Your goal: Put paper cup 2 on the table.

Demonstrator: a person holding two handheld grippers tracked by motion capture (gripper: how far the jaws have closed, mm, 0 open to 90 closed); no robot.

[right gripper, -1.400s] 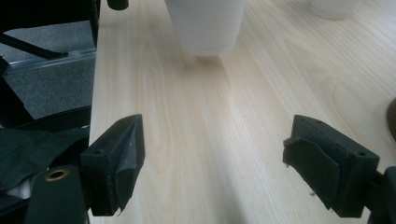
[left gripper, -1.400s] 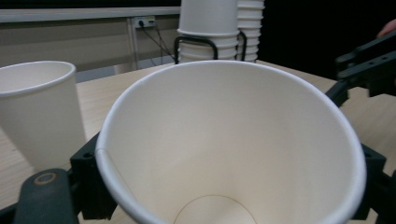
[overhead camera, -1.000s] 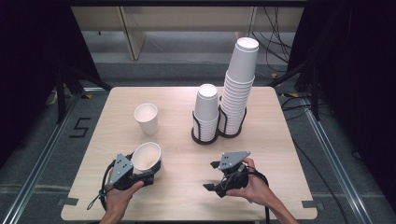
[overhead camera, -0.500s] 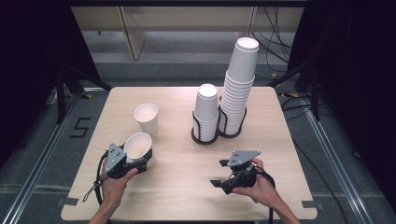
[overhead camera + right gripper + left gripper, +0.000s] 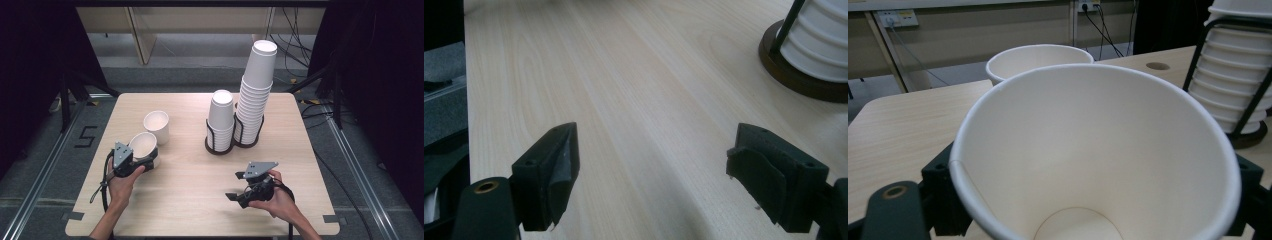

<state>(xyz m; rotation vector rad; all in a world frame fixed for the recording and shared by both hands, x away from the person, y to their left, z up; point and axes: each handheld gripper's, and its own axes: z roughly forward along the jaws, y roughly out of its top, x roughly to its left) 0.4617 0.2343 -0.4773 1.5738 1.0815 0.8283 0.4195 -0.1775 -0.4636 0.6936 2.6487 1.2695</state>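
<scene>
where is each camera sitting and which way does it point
High view: fixed above the person's side, looking forward and down on the table; both forearms show, the left gripper and right gripper.
Left gripper view: rides the left gripper, looking into the held paper cup between its jaws, toward a second cup.
Right gripper view: rides the right gripper, low over the tabletop, its open jaws in front.
Shared: both gripper views catch the cup holder with stacked cups.
</scene>
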